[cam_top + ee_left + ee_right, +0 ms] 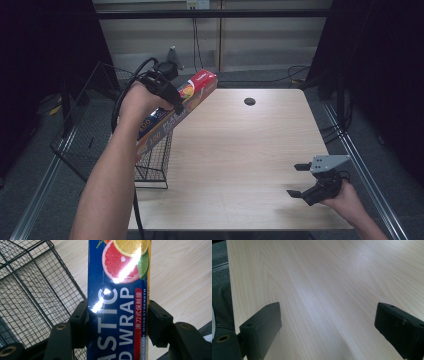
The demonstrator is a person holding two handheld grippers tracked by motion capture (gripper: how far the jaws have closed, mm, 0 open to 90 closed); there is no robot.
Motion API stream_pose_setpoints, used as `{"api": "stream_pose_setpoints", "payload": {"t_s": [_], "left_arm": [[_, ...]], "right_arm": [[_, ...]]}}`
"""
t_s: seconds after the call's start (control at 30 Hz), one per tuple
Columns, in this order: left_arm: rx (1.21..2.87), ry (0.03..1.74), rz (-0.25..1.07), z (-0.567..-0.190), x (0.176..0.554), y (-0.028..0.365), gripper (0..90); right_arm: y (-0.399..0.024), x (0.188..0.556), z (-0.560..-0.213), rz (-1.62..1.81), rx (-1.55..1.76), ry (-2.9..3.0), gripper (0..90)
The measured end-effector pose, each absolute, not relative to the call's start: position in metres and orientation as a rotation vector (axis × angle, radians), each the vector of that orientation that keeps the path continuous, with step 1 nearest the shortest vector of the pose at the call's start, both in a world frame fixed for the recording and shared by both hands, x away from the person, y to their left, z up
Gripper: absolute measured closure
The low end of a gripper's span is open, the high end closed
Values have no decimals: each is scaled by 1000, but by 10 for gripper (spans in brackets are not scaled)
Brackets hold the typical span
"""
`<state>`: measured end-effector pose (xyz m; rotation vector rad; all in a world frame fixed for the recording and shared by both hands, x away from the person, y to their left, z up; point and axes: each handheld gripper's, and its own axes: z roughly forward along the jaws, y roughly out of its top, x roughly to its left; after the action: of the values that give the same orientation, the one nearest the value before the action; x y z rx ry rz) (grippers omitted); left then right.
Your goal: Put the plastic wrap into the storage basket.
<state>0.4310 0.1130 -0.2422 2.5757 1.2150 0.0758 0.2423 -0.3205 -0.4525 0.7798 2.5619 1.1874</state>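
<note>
The plastic wrap box (177, 107) is clamped crosswise in the left gripper (167, 92), its long axis tilted above the wire basket (100, 135); the right gripper (312, 182) is held apart, empty.

Item count: one long blue cardboard box of plastic wrap with a citrus print (177, 107); one black wire-mesh basket (152, 165); one light wooden table (240, 160) with one round dark hole (249, 101) in its top; two black two-jaw hand-held grippers, the left gripper (167, 92) and the right gripper (299, 180); one grey three-cornered plate (327, 162).
</note>
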Motion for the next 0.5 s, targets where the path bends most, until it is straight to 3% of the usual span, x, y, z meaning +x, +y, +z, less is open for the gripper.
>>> {"api": "stream_pose_setpoints", "payload": {"t_s": [0.5], "left_arm": [[2544, 1263, 85, -239, 431, 132, 444]], "right_arm": [[-320, 242, -453, 1184, 780, 2566, 71]]}}
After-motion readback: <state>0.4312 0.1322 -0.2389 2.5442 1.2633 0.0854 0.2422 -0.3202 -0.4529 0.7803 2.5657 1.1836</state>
